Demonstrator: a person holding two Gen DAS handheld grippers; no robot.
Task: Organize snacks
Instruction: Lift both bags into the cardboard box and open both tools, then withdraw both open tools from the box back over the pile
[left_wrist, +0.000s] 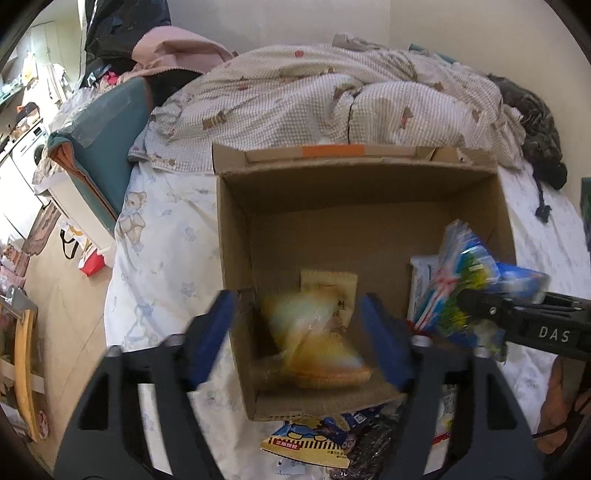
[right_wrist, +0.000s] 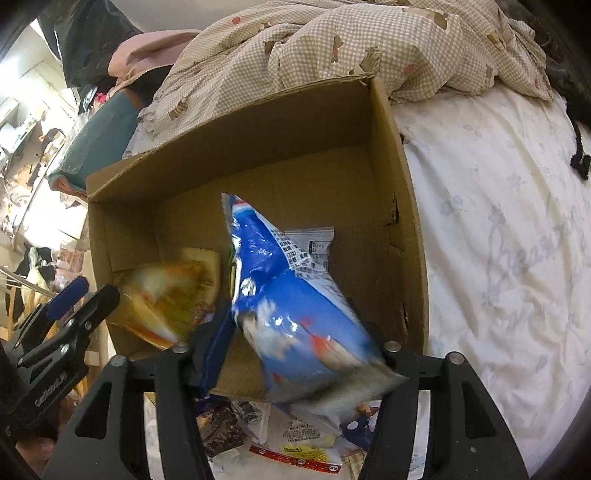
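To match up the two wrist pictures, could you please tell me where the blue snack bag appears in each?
Left wrist: blue snack bag at right, over the box's right side.
Right wrist: centre, filling the foreground.
Shared landmark: the cardboard box.

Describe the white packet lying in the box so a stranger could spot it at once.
Find the open cardboard box on the bed. On its floor, by the right wall, lies the white packet, half hidden behind the blue bag. Only it is white with black print.
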